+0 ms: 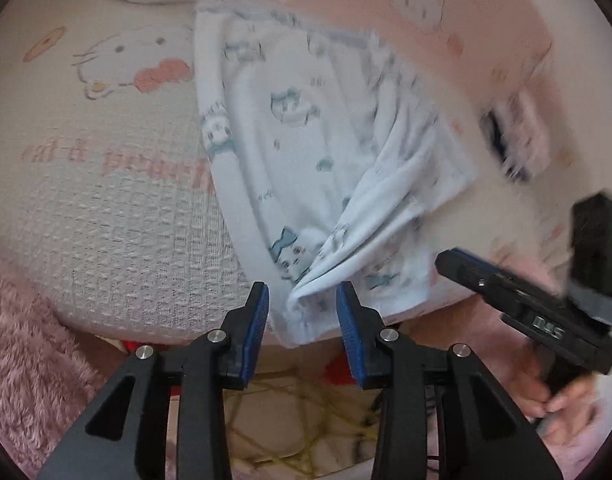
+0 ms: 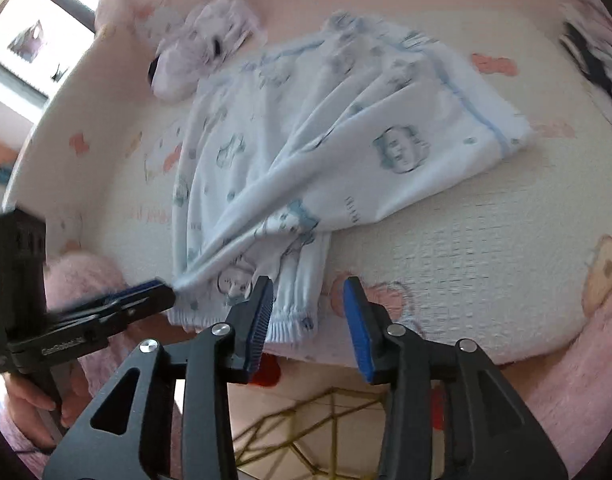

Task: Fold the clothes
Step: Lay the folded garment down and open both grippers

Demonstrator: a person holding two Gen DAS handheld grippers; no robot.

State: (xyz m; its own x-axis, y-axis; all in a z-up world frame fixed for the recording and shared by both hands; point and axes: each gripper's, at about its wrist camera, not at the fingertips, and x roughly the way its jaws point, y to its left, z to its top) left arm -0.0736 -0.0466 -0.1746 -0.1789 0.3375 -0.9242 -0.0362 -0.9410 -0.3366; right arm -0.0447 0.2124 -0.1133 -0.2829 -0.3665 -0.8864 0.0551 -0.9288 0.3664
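Both hand-held grippers, left and right, gape above cartoon-printed bedspread bearing pale pyjamas.

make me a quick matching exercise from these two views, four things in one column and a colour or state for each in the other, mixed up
Things:
1. left tool
2. right tool
3. pale blue printed garment
4. fuzzy blanket

Colour or state:
A. pink and fluffy, at the near edge of the bed
B. pads apart, nothing between them
C. part folded, lying on the cat-print bedspread
D. pads apart, a bunched fold of cloth between them

Pairs: 1-D, 2-B, 3-C, 4-A
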